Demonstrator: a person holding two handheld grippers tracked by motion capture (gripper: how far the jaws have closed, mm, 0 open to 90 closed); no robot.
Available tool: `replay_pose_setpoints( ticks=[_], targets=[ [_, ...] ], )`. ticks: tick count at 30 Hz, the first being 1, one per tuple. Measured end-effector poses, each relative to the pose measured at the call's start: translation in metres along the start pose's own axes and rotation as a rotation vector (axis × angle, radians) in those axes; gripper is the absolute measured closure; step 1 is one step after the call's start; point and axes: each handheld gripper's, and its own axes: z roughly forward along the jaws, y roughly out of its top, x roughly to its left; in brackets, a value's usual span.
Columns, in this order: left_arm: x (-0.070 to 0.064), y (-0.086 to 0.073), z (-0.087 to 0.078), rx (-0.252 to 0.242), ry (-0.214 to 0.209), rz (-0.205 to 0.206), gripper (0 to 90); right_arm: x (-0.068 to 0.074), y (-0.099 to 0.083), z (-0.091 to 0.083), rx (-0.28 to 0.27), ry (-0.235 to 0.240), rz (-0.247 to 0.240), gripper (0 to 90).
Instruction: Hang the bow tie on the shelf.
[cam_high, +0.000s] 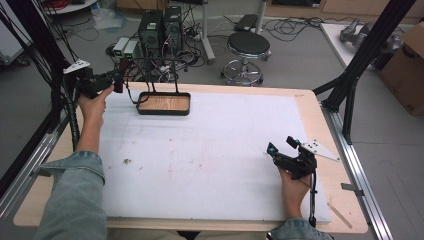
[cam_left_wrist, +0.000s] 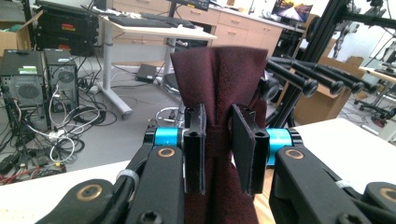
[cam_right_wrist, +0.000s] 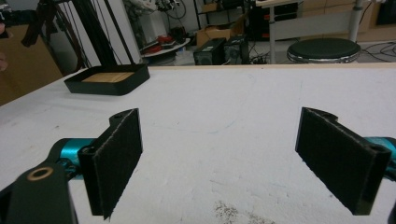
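My left tool (cam_left_wrist: 218, 154) grips a dark red cloth (cam_left_wrist: 219, 74), jaws pinched on its bunched middle, held off the desk's far left corner beside the tray (cam_high: 164, 104). I judge a firm, steady grip keeps it from slipping. My right tool (cam_right_wrist: 219, 154) rests wide open and empty near the right edge. No writing is legible.

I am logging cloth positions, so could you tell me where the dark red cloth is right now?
The dark red cloth is pinched in the left gripper, above the table's far left, beside the black tray.
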Motion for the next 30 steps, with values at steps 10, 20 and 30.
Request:
replay_pose_setpoints(
  ticks=[10, 20, 30],
  targets=[
    [-0.001, -0.004, 0.001, 0.017, -0.001, 0.006, 72.3, 0.000, 0.000, 0.000, 0.001, 0.000, -0.001, 13.9],
    [-0.009, 0.003, -0.014, 0.007, -0.008, 0.101, 64.0, 0.000, 0.000, -0.001, -0.002, 0.000, 0.000, 13.9],
    [-0.024, 0.017, -0.040, -0.049, -0.040, 0.164, 53.2, 0.000, 0.001, 0.000, -0.017, 0.008, 0.000, 13.5]
  ],
)
